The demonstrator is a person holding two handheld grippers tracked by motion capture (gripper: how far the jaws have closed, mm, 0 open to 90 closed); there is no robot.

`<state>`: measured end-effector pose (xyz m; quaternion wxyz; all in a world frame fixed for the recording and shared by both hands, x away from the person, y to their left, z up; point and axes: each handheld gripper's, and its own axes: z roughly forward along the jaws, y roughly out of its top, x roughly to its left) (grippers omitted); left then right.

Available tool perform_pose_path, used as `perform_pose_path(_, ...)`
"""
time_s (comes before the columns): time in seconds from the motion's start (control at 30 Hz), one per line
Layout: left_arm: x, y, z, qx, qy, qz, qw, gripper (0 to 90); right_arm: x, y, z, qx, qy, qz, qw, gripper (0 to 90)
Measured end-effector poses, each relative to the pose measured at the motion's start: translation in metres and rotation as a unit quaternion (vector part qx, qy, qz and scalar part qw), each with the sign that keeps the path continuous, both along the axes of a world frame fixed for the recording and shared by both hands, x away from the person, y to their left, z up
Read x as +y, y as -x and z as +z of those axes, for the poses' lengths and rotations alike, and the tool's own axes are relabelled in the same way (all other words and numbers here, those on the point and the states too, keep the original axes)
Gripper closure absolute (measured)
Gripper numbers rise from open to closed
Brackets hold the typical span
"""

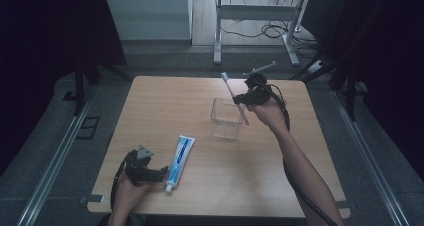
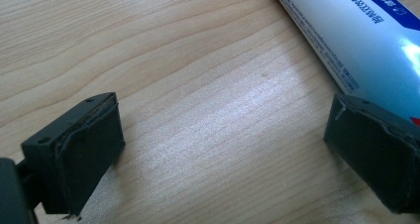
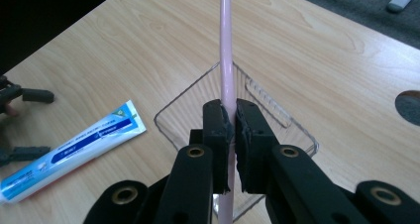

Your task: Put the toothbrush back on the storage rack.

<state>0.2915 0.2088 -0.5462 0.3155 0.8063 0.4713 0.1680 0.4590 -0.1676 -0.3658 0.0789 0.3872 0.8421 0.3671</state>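
Toothbrush gripped above the clear container

The pink toothbrush [image 3: 226, 60] is clamped by the right gripper [image 3: 232, 127] over the clear container [image 1: 226, 120], right of frame centre; the left gripper [image 2: 223, 149] is held spread wide beside the toothpaste tube [image 2: 356, 40], lower left.

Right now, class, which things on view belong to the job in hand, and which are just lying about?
In the job:
- pink toothbrush, clamped in the right claw
- clear container beneath it

Lying about:
- toothpaste tube, flat on the table beside the open left claw
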Motion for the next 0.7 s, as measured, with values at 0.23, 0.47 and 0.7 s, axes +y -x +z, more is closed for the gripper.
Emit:
perform_pose_path(0.23,0.000,0.000,0.000,0.000,0.000,0.000,1.0000,1.7,0.007,-0.005,0.002,-0.015,-0.002,-0.005,0.9999,83.5)
perform_pose_path(0.47,0.000,0.000,0.000,0.000,0.000,0.000,1.0000,1.7,0.014,-0.011,-0.002,-0.027,-0.009,-0.011,0.9995,83.5)
perform_pose_path(0.7,0.000,0.000,0.000,0.000,0.000,0.001,1.0000,1.7,0.020,-0.015,-0.009,-0.040,-0.012,-0.015,0.9990,83.5)
